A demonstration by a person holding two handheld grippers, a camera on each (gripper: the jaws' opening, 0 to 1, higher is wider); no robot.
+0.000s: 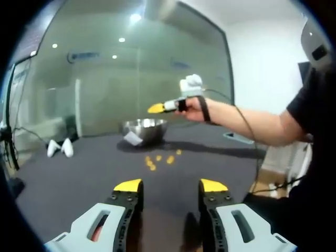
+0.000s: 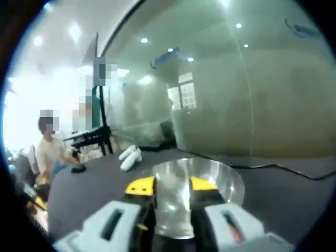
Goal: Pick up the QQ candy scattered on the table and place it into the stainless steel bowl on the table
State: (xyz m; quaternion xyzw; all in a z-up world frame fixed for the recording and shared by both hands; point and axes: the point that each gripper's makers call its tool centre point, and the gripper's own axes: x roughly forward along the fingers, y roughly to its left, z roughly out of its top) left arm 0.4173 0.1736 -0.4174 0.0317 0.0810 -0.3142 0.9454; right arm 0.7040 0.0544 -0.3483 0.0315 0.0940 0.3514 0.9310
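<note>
Right claw over the bowl, candies waiting on the worktop

Right claw [image 2: 168,185] hovers above the bowl [image 1: 145,128], jaws parted with nothing seen between; left claw [image 1: 171,185] wide, empty. Candies [image 1: 159,159] lie mid-worktop [image 1: 79,178] beside the bowl: probably small, light, squashy, best pinched gently across the sides.

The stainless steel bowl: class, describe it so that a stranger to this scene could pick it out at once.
Start at the dark table before the glass wall. Toward its far side stands the stainless steel bowl, with small yellow candies scattered on the table just in front. It is the one shiny, round, silver thing there; the two white objects to its left are matte.
</note>
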